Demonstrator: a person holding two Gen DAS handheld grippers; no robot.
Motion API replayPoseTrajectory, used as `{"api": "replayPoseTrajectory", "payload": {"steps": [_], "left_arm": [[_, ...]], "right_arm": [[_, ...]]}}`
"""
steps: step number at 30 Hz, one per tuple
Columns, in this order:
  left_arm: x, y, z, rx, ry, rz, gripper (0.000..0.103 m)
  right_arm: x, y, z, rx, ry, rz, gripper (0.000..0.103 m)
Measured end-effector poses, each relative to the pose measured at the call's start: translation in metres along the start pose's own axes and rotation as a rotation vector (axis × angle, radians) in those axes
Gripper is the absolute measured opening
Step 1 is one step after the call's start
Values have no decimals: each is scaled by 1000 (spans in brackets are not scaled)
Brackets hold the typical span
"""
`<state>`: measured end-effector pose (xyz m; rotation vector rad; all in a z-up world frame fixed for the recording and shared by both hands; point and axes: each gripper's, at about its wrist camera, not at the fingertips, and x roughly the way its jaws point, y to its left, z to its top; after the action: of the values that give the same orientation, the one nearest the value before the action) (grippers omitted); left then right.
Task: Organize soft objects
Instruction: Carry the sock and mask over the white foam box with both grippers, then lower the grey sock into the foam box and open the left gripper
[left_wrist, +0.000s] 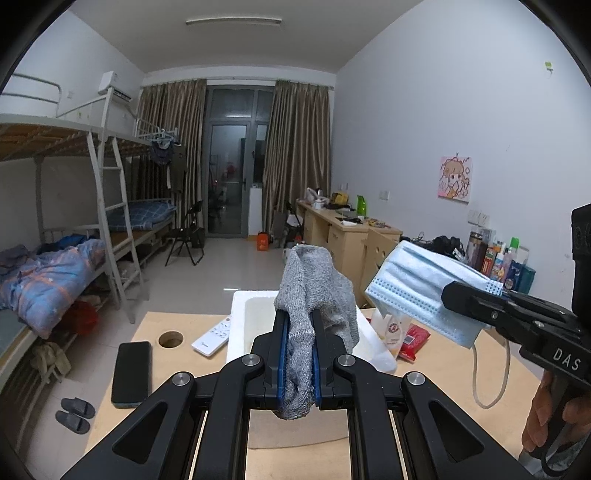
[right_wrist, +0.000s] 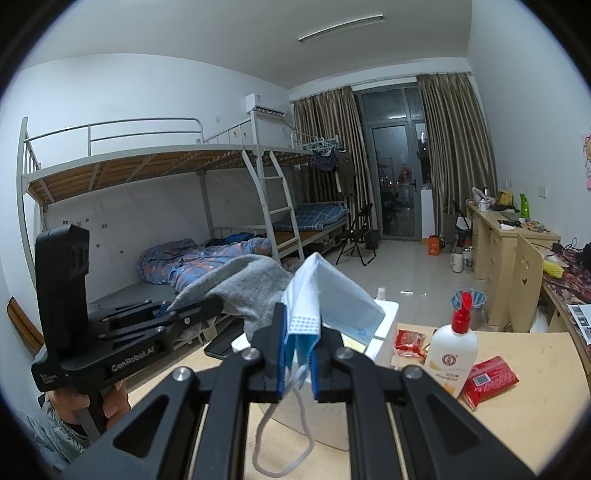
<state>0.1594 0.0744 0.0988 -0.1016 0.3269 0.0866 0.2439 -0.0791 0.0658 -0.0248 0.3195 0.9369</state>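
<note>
Box (left_wrist: 240, 325), white and open, sitting low centre of the left view, awaiting both loads. Left gripper (left_wrist: 299, 354) pinching grey sock (left_wrist: 314, 295) above its rim; right gripper (right_wrist: 300, 360) pinching blue mask (right_wrist: 332, 295). Lowering each fully inside before releasing, minding dangling ear loop (right_wrist: 280, 435).

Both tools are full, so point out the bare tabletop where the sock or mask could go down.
Free: the near strip of the table before the white bin, and its far right corner. Crowded: phone, remote, lotion bottle and red packets.
</note>
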Motion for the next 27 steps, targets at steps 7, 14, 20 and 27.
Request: {"api": "replayPoseTrajectory", "payload": {"steps": [7, 14, 20, 27], "left_arm": [[29, -3, 3, 18, 34, 5, 11], [61, -4, 4, 33, 71, -2, 11], [85, -1, 1, 36, 106, -2, 11], [102, 3, -1, 27, 140, -18, 12]], "right_arm": [[17, -12, -4, 17, 24, -8, 13], [19, -20, -3, 29, 21, -12, 13], [19, -22, -5, 36, 31, -23, 13], [19, -22, -3, 43, 36, -42, 13]]}}
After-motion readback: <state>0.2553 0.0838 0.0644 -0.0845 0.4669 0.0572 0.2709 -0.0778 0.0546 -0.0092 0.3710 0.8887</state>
